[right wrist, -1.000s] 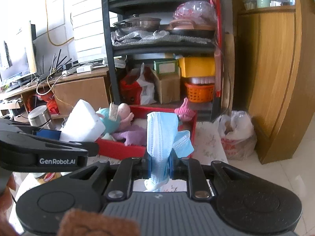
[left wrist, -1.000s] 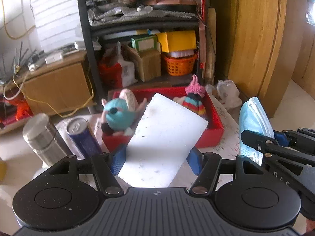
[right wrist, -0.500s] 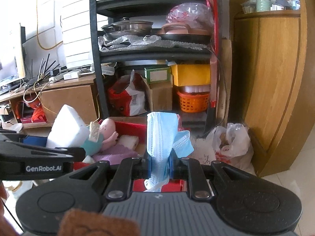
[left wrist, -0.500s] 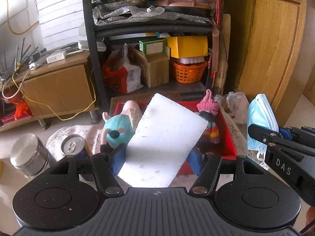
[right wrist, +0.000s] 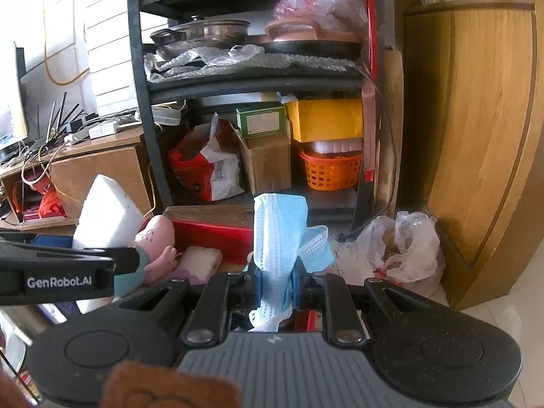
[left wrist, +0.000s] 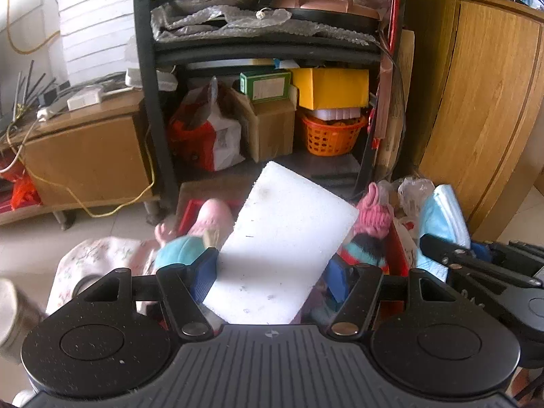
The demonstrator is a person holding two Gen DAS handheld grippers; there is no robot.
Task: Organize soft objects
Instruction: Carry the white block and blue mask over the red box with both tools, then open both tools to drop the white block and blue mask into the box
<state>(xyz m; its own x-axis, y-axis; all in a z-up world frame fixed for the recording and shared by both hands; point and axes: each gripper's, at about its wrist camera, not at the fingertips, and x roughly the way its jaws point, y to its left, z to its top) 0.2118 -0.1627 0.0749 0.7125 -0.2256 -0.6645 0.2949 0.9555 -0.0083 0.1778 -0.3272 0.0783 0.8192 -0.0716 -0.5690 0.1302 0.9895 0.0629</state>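
- Dropping is judged the main risk: the white foam block (left wrist: pixel 282 248) is pinched only near its lower edges by the left gripper (left wrist: pixel 272 272), and most of it juts forward and up, so a quick tilt could lever it loose.
- A second risk is judged for the blue face mask (right wrist: pixel 277 238): it is limp cloth, with loose folds hanging beside and below the pads, so a fold could snag on the red tray (right wrist: pixel 217 234) wall or slip free during lowering.
- Crowding is also judged likely, since a pink and teal plush doll (left wrist: pixel 190 241) and a knitted doll with a pink hat (left wrist: pixel 370 217) already lie in the tray just ahead of the left gripper.
- The left gripper is held fairly wide, its blue pads (left wrist: pixel 204 272) pressed on both sides of the foam block.
- The right gripper (right wrist: pixel 275 285) is nearly closed, clamped on the bunched mask, which stands upright from between the fingers.
- The tray is seen just ahead of and below both grippers; the left gripper is seen to the left of the right one.
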